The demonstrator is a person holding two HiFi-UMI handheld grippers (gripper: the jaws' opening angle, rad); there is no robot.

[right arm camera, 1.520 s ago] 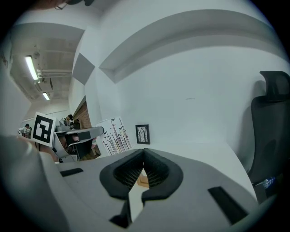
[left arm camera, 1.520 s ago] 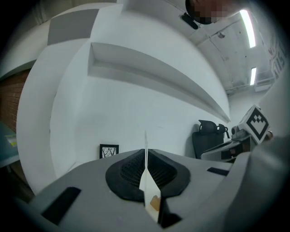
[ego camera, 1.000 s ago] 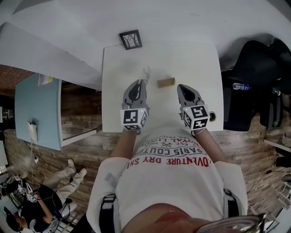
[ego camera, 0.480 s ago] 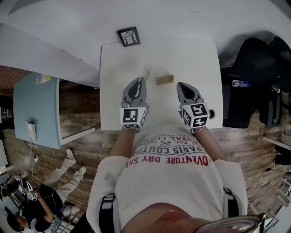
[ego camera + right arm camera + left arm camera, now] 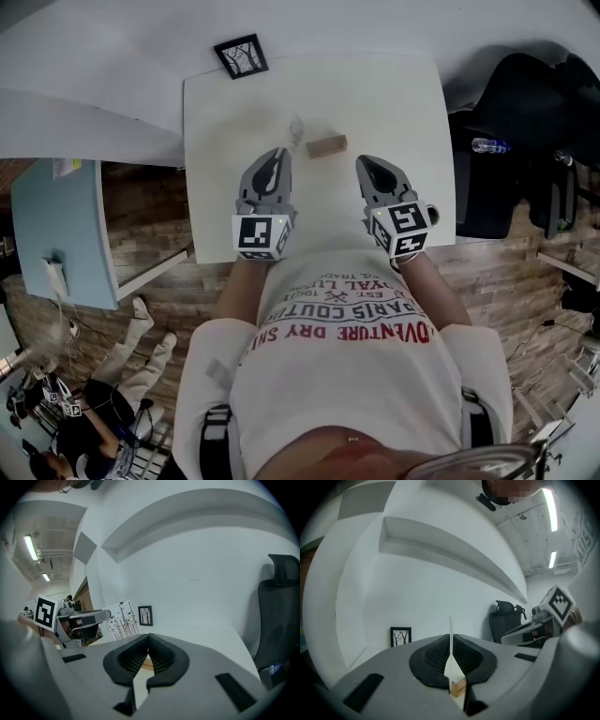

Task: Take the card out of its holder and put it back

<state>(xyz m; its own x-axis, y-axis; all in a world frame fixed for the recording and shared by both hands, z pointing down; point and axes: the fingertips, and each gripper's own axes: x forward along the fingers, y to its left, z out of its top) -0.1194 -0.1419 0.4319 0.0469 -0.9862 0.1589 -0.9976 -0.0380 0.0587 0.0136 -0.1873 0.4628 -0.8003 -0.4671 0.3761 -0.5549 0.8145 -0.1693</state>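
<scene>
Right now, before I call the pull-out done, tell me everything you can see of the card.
The card is a thin white rectangle, printed on one face with dark slender stems and small butterflies. It stands upright, its lower edge pinched in the shut left gripper, above the white table. It is out of the wooden holder, which lies apart, beside it.

2 grippers side by side ahead of chest, both pointing forward, marker cubes facing up. Now left gripper (image 5: pixel 278 155): jaws clamped on thin card (image 5: pixel 451 660), held edge-on, upright. Over to right gripper (image 5: pixel 367 162): jaws pressed together, tips touching, nothing between. Forearms (image 5: pixel 239 292) bare, angled inward.
</scene>
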